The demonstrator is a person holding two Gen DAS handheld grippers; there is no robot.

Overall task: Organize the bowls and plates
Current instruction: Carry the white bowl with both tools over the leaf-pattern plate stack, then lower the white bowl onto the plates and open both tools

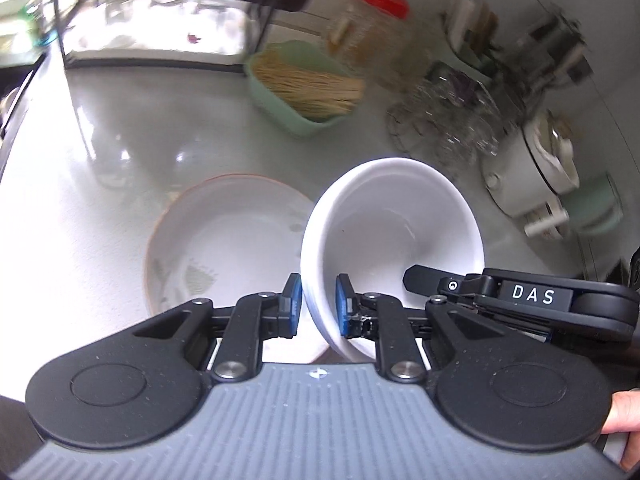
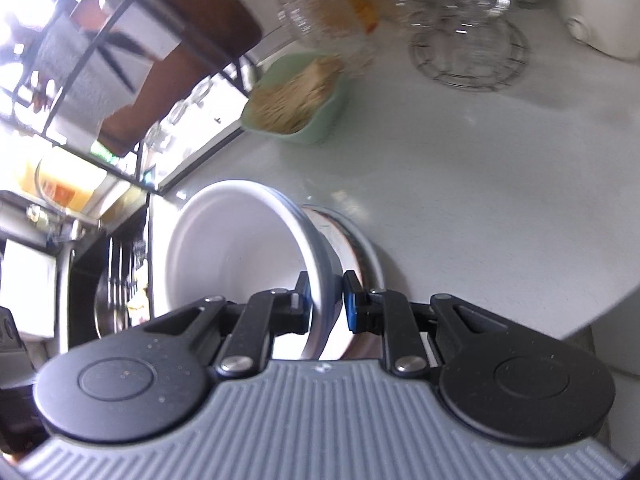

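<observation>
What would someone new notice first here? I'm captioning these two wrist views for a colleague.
Front and centre in the left wrist view, the left gripper pinches the rim of a tilted white bowl, with a patterned plate just left of it. In the right wrist view, the right gripper clamps the edge of a white dish. Behind, a green container of sticks sits on the counter.
</observation>
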